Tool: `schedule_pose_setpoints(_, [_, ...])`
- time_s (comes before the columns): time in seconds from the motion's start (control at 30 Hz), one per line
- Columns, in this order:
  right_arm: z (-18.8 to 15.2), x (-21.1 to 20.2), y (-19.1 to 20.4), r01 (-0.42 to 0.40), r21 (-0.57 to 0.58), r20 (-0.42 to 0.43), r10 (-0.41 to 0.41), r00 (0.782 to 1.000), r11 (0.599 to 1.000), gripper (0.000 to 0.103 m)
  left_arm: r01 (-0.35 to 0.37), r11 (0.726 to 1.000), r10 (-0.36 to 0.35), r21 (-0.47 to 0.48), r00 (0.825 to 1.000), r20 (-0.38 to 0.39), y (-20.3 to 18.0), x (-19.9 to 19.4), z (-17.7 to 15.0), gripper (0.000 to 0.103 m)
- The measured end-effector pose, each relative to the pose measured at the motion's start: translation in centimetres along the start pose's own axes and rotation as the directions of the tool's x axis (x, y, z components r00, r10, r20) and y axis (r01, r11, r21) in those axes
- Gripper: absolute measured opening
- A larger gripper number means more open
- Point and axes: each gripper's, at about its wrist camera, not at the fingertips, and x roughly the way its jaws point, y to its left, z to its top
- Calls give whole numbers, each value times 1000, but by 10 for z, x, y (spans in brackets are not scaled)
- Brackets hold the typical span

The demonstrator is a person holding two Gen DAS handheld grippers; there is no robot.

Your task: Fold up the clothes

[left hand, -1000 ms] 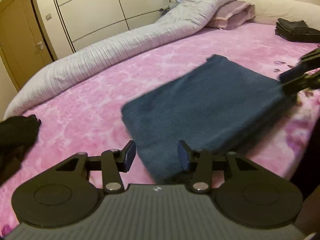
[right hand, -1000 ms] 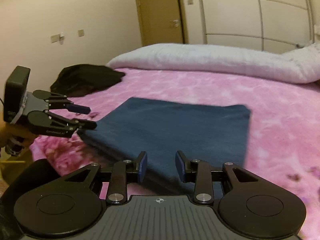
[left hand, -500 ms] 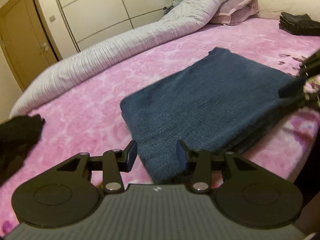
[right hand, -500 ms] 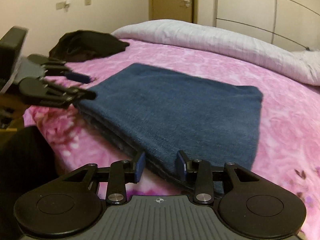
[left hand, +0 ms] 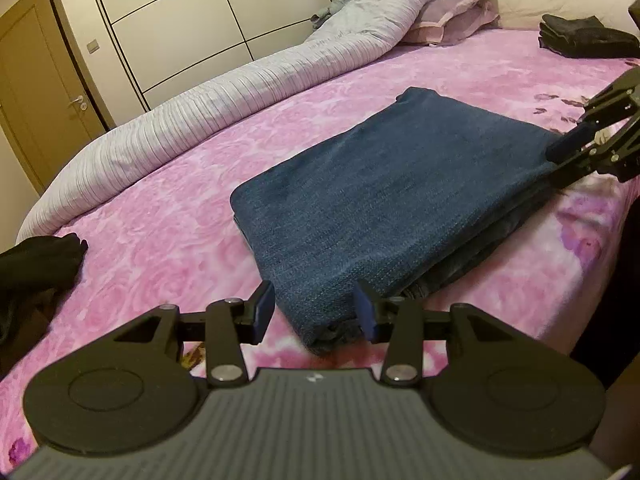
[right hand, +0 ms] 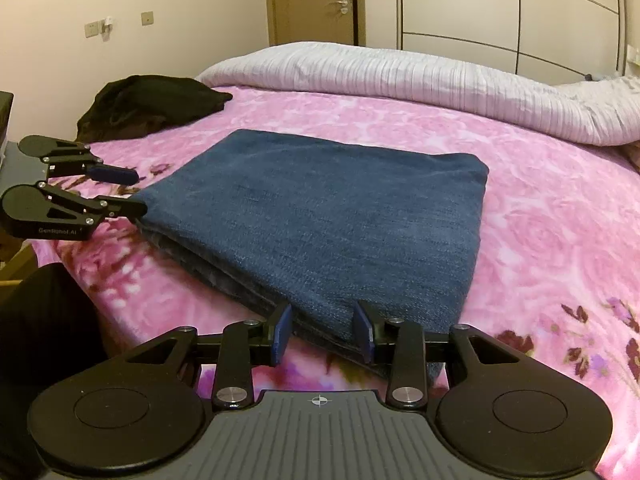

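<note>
Nearest in the left wrist view, the left gripper (left hand: 315, 312) sits at one near corner of the folded blue jeans (left hand: 400, 192), jaws spread with the corner's edge between the blue pads, which stand clear of the cloth. The right gripper (right hand: 322, 332) sits at the other near corner in the same way, jaws spread and not pinching the denim. The jeans lie flat as a neat rectangle on the pink floral bedspread (right hand: 540, 240), close to the bed's near edge. Further off, a crumpled black garment (right hand: 148, 104) rests toward the bed's foot, and a rolled white duvet (left hand: 240, 92) runs along the far side. A folded dark pile (left hand: 588, 36) sits near the pillows (left hand: 452, 16)
</note>
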Motion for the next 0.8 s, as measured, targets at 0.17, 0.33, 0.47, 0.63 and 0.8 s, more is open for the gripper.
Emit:
schedule_pose_setpoints(0.17, [9, -1, 11, 25, -39, -32, -27, 999, 999, 44, 0, 1000, 0, -2, 1000, -4, 0, 0, 0, 40])
schedule_pose_setpoints(0.33, [8, -6, 45, 62, -300, -33, -75, 997, 952, 62, -1, 1000, 1, 11, 1000, -12, 0, -1, 1, 40])
schedule_pose_setpoints(0.47, [-10, 10, 65, 145, -568, -48, -208, 977, 810, 64, 1, 1000, -1, 9, 1000, -10, 1, -1, -1, 40])
schedule_pose_setpoints(0.63, [-25, 30, 73, 169, -717, -28, -270, 962, 676, 65, -3, 1000, 3, 11, 1000, -10, 0, -1, -1, 40])
schedule_pose_setpoints(0.8, [-22, 43, 72, 176, -760, -2, -274, 962, 625, 65, -17, 999, 17, 32, 1000, -6, 0, -5, 1, 46])
